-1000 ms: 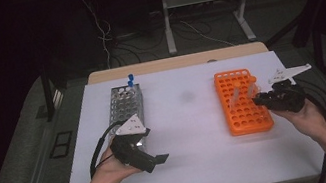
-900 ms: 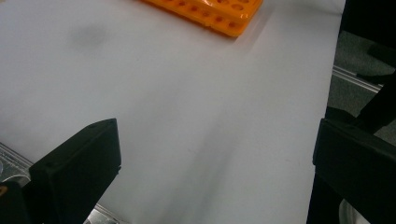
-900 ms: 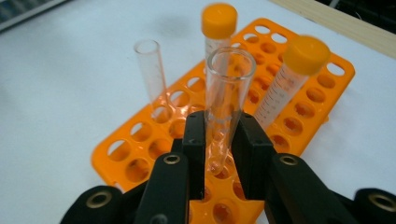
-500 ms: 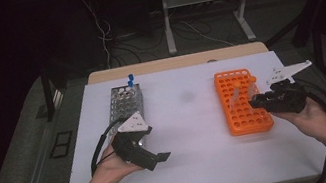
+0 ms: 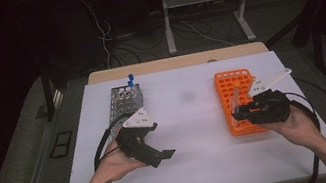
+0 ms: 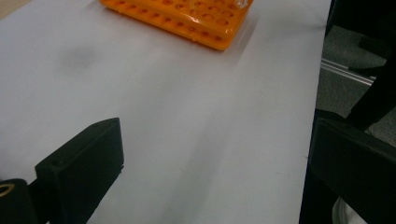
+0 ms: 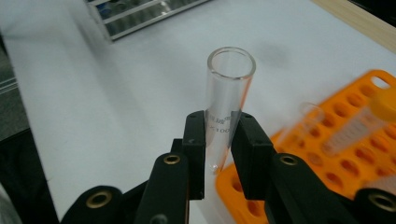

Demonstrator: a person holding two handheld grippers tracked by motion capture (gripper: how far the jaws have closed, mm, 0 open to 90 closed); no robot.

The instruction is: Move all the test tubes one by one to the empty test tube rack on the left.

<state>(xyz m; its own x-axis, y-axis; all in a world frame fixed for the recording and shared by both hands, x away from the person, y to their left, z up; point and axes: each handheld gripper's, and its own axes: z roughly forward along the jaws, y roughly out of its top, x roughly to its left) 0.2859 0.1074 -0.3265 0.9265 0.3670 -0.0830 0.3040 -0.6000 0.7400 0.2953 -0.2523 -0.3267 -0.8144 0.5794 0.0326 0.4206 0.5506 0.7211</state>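
White tabletop [image 5: 198,131], dim room. My right tool [image 7: 218,140] pinches clear glass test tube [image 7: 226,98]; I'd keep it upright clearing orange plastic rack [image 5: 235,109]. Left tool [image 5: 162,155] spread, idle.

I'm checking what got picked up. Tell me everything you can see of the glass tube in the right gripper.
The glass tube is a clear, colourless cylinder with an open, rimmed mouth at the top and no cap. Faint printed markings sit on its wall at the grip. It looks empty. The right gripper is shut on it, a black finger pressing each side below the mouth. It stands roughly upright, slightly tilted, above the near edge of the orange rack. Its lower end is hidden, so whether it has cleared the rack is unclear.
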